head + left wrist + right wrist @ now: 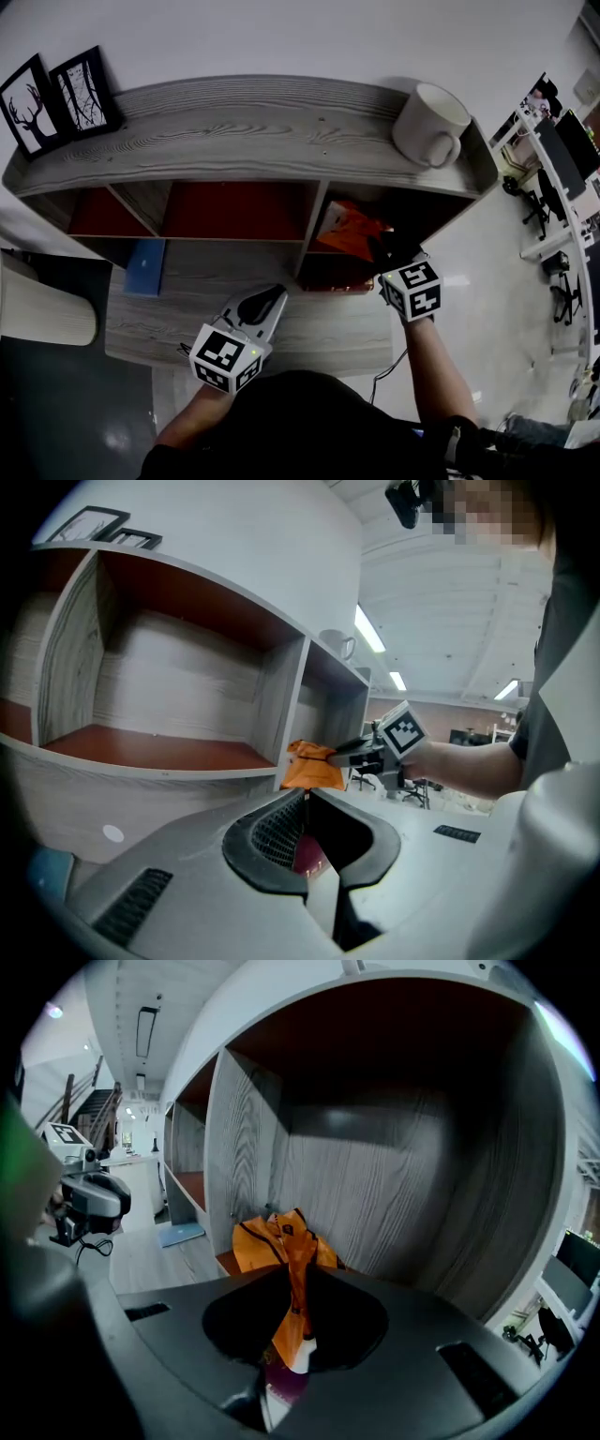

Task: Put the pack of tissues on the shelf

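Note:
The pack of tissues is a crumpled orange packet with dark edging, sitting in the mouth of the shelf's right-hand compartment. My right gripper is shut on its near end. In the right gripper view the orange wrapper is pinched between the dark jaws of this gripper and stands in front of the grey wood back wall. My left gripper hovers over the lower ledge, shut and holding nothing. From the left gripper view the pack shows just past the divider.
A white mug stands on the shelf top at the right and two framed pictures at the left. A flat blue object lies on the lower ledge. Red-floored compartments sit left of the divider. Desks and chairs stand far right.

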{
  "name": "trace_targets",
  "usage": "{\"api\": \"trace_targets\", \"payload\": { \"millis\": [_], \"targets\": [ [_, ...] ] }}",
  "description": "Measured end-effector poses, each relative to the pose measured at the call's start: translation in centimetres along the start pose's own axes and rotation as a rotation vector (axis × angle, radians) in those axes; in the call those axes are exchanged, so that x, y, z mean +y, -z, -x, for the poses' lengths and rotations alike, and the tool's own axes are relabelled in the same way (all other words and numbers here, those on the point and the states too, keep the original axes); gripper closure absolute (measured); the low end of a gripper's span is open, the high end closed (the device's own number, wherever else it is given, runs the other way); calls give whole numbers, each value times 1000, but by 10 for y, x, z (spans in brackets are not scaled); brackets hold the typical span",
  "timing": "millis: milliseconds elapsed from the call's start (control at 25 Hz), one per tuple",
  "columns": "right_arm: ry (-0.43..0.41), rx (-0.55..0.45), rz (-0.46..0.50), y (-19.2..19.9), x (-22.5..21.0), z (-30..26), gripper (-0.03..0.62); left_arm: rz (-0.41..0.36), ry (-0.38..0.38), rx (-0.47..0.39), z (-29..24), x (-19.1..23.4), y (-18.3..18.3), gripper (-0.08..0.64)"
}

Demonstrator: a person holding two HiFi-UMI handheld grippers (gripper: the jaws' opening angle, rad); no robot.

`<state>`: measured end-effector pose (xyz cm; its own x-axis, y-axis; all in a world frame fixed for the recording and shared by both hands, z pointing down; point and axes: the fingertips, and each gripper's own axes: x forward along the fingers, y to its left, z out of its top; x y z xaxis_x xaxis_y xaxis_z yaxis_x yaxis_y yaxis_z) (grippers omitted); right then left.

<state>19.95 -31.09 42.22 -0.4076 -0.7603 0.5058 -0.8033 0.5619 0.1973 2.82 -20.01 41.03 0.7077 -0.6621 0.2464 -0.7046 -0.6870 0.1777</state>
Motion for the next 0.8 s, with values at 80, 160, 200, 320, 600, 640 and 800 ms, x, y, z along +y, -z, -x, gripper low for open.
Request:
{"api": "trace_targets", "payload": {
  "millis": [80,160,200,320,600,640,800],
  "targets": [
    [15,11,15,-3,-2,-7,543,10,9,-7,0,0,2,532],
    [31,20,33,-5,-5,-14,543,22,28,-24,1,-2,1,532],
    [38,25,42,-6,-6,-17,543,26,37,-31,2,-3,1,532],
    [51,34,57,-8,-7,-26,541,26,50,-40,4,-5,1,532],
    [155,-38,84,-23,-15,-9,497,29,51,-36,13,-9,7,532],
    [161,-49,81,-25,-14,-4,495,30,52,-36,14,-9,7,532],
    [173,-74,43,-25,-14,8,495,25,57,-43,19,-11,6,532]
  ]
}}
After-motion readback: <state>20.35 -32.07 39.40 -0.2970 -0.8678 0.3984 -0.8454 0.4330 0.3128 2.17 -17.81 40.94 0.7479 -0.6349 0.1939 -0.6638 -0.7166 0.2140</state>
